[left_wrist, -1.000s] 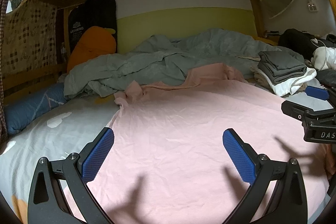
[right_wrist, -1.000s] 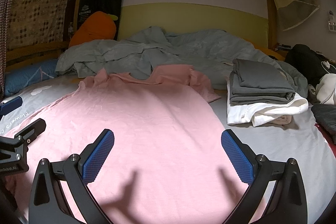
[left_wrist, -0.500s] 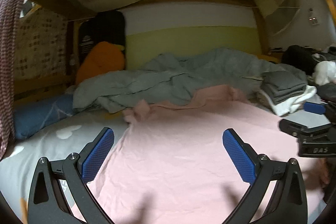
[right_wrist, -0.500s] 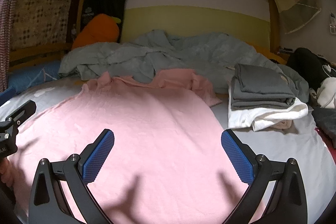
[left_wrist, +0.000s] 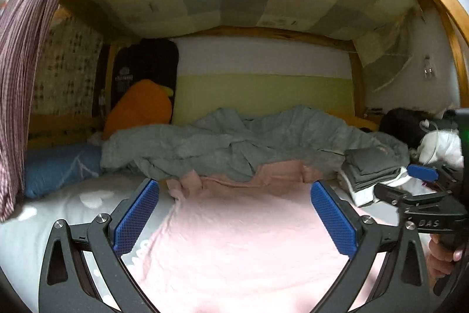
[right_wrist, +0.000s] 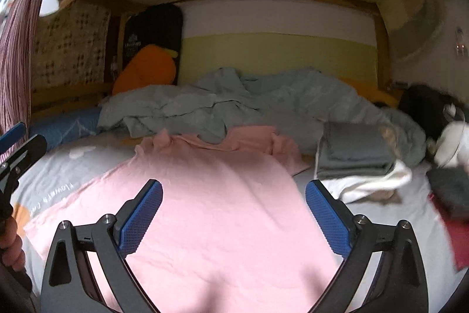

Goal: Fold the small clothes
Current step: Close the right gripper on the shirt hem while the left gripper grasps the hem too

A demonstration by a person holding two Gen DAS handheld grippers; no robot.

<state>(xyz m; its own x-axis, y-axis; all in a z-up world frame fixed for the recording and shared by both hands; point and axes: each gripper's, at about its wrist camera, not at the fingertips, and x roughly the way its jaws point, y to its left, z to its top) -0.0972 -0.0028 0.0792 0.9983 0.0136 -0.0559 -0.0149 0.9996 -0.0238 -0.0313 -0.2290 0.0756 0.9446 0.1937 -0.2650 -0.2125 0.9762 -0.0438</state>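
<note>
A pink garment [left_wrist: 240, 228] [right_wrist: 205, 213] lies spread flat on the bed, its crumpled far end against the grey quilt. My left gripper [left_wrist: 234, 213] hovers above its near left part, open and holding nothing. My right gripper [right_wrist: 231, 213] hovers above its near right part, also open and holding nothing. In the left wrist view the right gripper [left_wrist: 422, 195] shows at the right edge with a hand below it. The left gripper [right_wrist: 17, 148] shows at the left edge of the right wrist view.
A rumpled grey quilt [left_wrist: 249, 143] lies across the far bed. A stack of folded grey and white clothes [right_wrist: 357, 163] sits right of the pink garment. An orange plush [left_wrist: 140, 104], a blue pillow [left_wrist: 58, 166], dark and white items [right_wrist: 439, 119] and a hanging checked cloth [left_wrist: 20, 63] surround the bed.
Both grippers have tilted upward and pulled back, so more of the ceiling and wall shows. Both stay open. The pink garment has not moved.
</note>
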